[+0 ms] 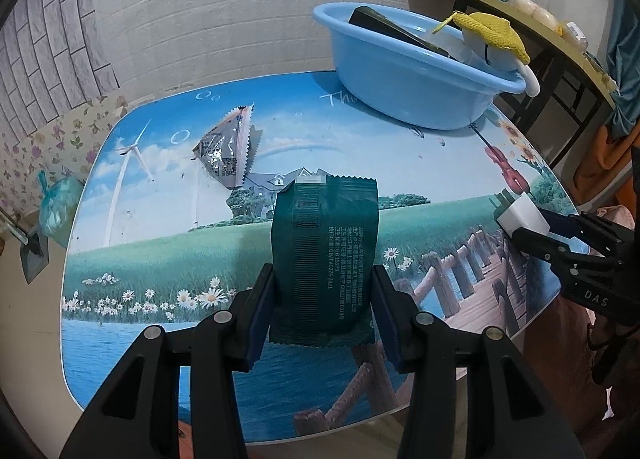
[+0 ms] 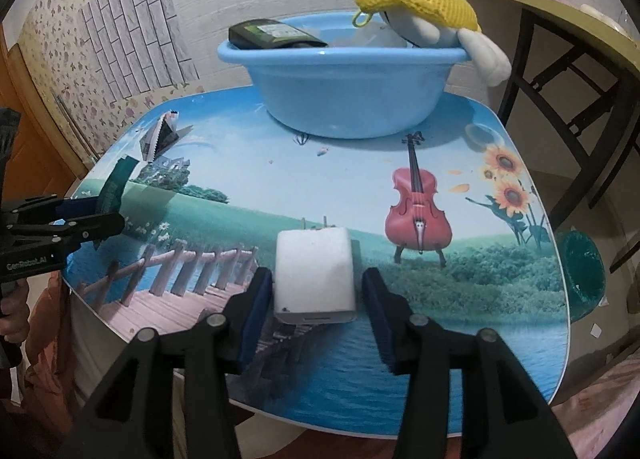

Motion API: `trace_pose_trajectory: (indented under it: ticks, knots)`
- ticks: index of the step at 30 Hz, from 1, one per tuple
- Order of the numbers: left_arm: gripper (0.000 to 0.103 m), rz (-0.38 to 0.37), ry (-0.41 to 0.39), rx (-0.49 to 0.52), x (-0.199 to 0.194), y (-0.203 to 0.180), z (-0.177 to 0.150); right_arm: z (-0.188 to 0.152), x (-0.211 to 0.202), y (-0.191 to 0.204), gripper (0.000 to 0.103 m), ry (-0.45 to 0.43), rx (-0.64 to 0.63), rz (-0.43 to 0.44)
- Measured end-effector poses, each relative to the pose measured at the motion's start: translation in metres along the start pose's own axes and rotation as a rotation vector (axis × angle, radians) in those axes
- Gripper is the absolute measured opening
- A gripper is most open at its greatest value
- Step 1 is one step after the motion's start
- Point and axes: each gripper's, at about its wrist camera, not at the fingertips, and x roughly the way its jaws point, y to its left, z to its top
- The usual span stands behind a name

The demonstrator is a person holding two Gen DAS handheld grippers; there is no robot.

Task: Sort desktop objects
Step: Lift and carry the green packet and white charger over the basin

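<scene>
Now left gripper [image 1: 323,301] clamps green packet [image 1: 325,255]; right gripper [image 2: 316,309] open w/ charger [image 2: 315,274] between (untouched).

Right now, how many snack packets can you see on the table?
2: a green packet between the left gripper's pads, and a torn silver wrapper lying further back, left of the blue basin.

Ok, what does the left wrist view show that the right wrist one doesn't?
Left only: blue bag and trowel beside the table. Right only: green basket past the table's edge, and gaps between the charger and the right gripper. Both: basin, plush, wrapper, packet clamped in the left gripper.
</scene>
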Motion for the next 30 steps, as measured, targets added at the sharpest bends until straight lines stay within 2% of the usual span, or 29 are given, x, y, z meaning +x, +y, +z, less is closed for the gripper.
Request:
trace_pose_trajectory:
  ticks: [2,3,9,23,30]
  knots:
    - [0.046,-0.001,0.005,0.001,0.002,0.000,0.001,-0.001,0.002,0.001,0.045,-0.013,-0.016,-0.013]
    - [0.046,-0.002,0.008,0.002,0.003,-0.001,0.001,-0.001,0.003,0.002,0.038,-0.020,-0.034,-0.021]
    - [0.046,-0.022,-0.009,-0.007,0.000,-0.003,0.011,0.006,-0.007,-0.008,0.038,-0.059,-0.001,0.005]
    - [0.046,-0.044,-0.123,0.054,-0.025,-0.024,0.079,0.065,-0.082,-0.054,0.038,-0.323,0.106,0.017]
    - [0.046,-0.064,-0.139,0.088,-0.013,-0.043,0.116,0.096,-0.068,-0.068,0.038,-0.329,0.108,-0.009]
